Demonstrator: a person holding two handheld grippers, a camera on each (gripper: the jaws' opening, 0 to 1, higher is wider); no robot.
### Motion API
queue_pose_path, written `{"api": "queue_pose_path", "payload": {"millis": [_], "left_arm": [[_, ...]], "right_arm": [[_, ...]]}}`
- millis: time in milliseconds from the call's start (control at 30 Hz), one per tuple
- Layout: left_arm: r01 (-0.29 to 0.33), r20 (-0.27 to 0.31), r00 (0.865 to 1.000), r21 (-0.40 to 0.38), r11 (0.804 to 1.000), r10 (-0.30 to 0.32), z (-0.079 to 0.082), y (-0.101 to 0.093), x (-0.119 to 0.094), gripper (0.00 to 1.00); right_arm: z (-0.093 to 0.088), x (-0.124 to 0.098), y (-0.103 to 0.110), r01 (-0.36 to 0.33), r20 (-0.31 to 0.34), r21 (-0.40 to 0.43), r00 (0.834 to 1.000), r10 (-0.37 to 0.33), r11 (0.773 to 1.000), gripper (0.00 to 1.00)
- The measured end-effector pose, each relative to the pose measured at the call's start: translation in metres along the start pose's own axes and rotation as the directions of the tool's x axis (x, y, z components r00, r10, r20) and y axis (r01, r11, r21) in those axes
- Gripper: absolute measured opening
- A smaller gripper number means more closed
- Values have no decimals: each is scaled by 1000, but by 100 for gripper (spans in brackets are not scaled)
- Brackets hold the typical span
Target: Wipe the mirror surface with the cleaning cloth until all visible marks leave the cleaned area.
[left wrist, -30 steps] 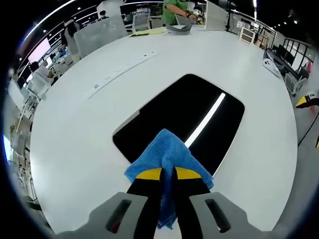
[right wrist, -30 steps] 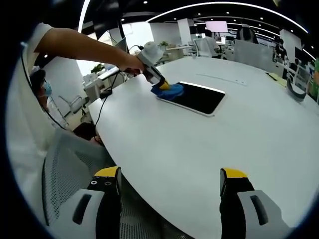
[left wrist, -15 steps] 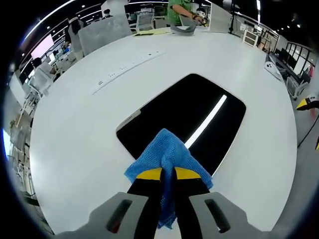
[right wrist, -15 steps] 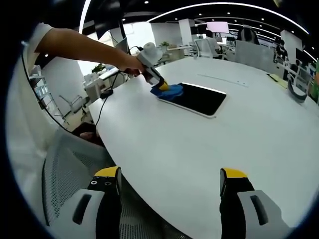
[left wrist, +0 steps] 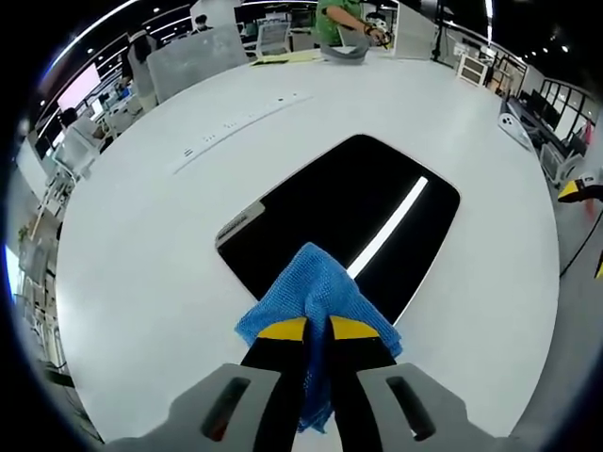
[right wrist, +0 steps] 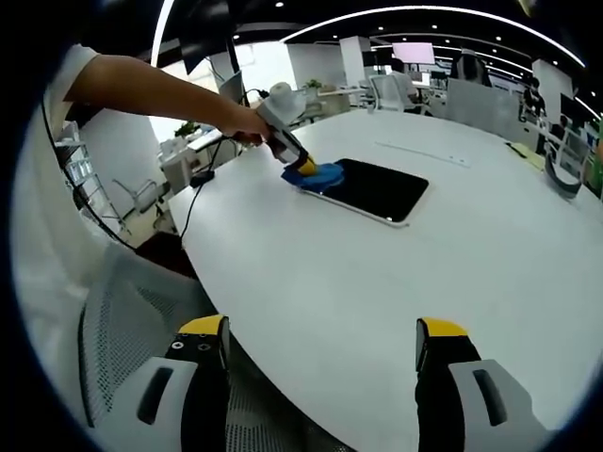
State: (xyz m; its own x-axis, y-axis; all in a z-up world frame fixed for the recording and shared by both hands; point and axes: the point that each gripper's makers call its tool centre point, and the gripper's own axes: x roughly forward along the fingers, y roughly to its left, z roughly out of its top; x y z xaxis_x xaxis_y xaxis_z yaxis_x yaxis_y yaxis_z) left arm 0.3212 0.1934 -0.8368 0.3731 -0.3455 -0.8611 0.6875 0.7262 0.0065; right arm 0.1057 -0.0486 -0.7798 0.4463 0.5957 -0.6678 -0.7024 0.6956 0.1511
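Note:
A dark rectangular mirror (left wrist: 349, 221) lies flat on the white table (left wrist: 141, 245), reflecting a bright ceiling light strip. My left gripper (left wrist: 317, 330) is shut on a blue cleaning cloth (left wrist: 316, 297), which rests on the mirror's near edge. From the right gripper view the left gripper (right wrist: 303, 167) presses the cloth (right wrist: 320, 175) onto the near-left corner of the mirror (right wrist: 377, 188), held by a person's arm (right wrist: 160, 89). My right gripper (right wrist: 320, 344) is open over the table's edge with nothing between its yellow-tipped jaws.
A mesh office chair (right wrist: 132, 320) stands below the table edge near the right gripper. A row of power sockets (left wrist: 240, 121) is set into the table beyond the mirror. A person in green (left wrist: 344, 19) works at the far end, with desks and chairs behind.
The left gripper and cloth have shifted slightly along the mirror's near edge, and more of the mirror's left corner shows now. The right gripper has stayed put.

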Motion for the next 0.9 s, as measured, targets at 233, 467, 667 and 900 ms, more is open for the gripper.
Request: {"api": "queue_pose_path", "payload": {"millis": [233, 467, 667, 900], "left_arm": [[-2, -1, 1000, -3, 1000, 2, -2, -2, -1, 6], [1, -4, 1000, -5, 1000, -1, -3, -3, -2, 6], [3, -5, 1000, -13, 1000, -3, -5, -5, -3, 6], [10, -9, 1000, -15, 1000, -10, -7, -9, -4, 6]], "right_arm": [[-2, 0, 0, -1, 1, 0, 1000, 1, 1000, 80], [-4, -1, 0, -4, 1, 1, 1000, 4, 1000, 80], [-5, -2, 0, -7, 2, 3, 1000, 7, 1000, 80], [-5, -1, 2, -15, 2, 2, 1000, 15, 1000, 80]]}}
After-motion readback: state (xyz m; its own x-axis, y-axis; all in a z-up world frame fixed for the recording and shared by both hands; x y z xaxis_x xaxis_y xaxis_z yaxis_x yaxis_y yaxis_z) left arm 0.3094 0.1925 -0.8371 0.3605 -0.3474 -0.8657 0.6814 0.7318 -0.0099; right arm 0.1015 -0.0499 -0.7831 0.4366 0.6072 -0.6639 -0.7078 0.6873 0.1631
